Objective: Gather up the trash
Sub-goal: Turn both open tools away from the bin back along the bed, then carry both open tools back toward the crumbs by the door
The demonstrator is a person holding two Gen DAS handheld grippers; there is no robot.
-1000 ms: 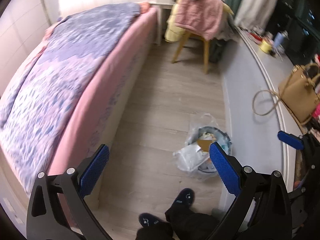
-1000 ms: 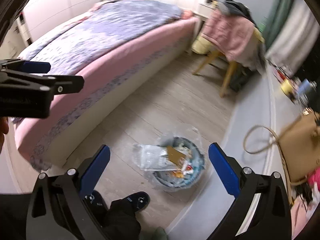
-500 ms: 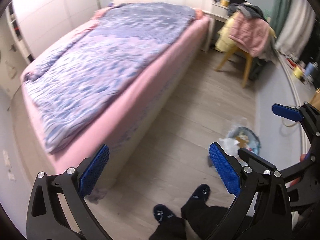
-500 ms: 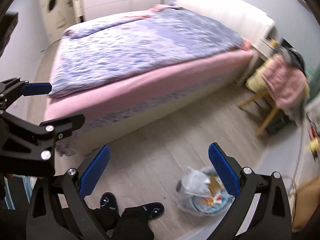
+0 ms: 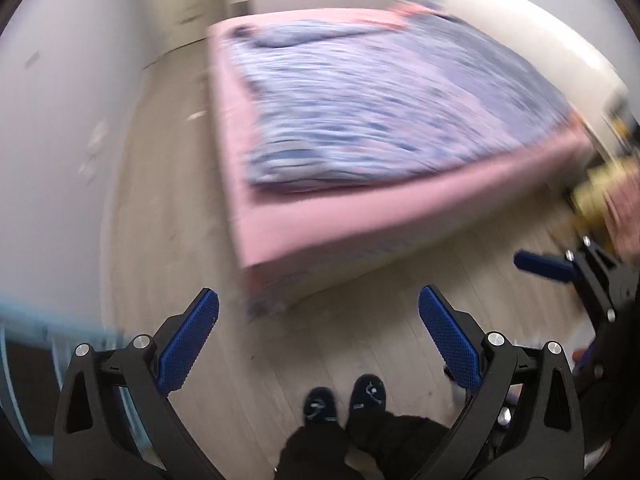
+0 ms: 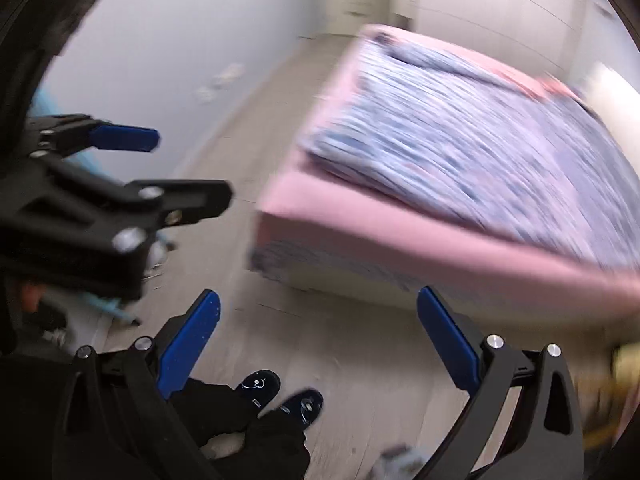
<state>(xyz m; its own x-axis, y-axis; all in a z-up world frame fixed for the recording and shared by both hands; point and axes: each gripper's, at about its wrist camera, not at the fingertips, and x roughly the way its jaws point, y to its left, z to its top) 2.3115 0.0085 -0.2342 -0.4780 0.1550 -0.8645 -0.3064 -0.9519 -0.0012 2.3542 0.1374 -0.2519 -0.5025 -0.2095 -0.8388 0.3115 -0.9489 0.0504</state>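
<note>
Both cameras have swung leftward since half a second ago, so the trash bag that sat on the floor by the grey wall has dropped out of the left wrist view; only a blurred pale scrap at the bottom edge of the right wrist view may be part of it, and I cannot tell for sure. Left gripper (image 5: 318, 338) has its blue-padded fingers (image 5: 188, 344) spread wide with nothing between them, and the right gripper (image 6: 318, 338) is likewise spread wide and holding nothing. Below them the person's dark slippers (image 5: 346, 398) stand on the pale wood floor (image 5: 168, 216). Beyond lies the bed (image 5: 372, 216) with its pink base and a blue-patterned cover (image 5: 384, 108), one corner pointing toward the cameras. Both views are smeared by motion. Pale wardrobe doors (image 6: 472, 0) stand past the bed.
</note>
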